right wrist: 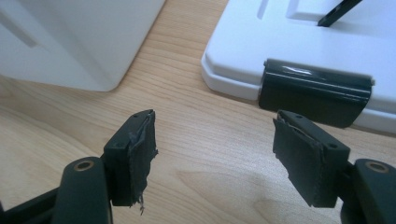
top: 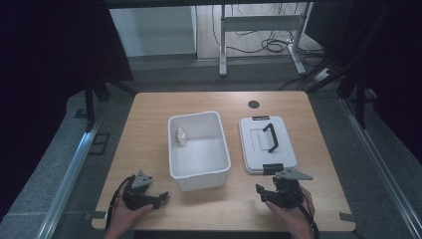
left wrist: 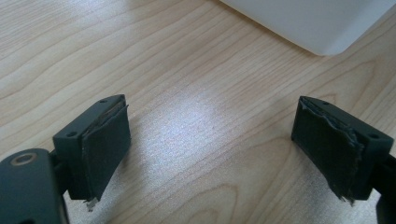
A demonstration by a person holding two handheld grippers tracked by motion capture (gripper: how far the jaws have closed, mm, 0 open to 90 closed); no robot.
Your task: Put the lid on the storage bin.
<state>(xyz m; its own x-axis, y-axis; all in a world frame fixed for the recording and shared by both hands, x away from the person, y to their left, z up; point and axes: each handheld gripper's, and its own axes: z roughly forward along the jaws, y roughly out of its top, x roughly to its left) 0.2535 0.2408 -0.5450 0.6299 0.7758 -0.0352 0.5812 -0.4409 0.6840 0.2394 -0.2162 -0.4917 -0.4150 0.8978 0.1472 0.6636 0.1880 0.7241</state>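
Left claw and right claw rest on the counter, both spread wide and empty. White bin holds a small bottle; lid lies beside it.

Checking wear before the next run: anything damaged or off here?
Yes: the jaw pads are frayed. The left gripper and right gripper both show torn, peeling pad edges. The bin, lid and bottle look fine.

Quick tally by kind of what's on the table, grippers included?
Bins: 1, white, open
Lids: 1, white with a black handle and clips
Bottles: 1, small, inside the bin
Grippers: 2, left gripper and right gripper, both open and empty
Total: 5
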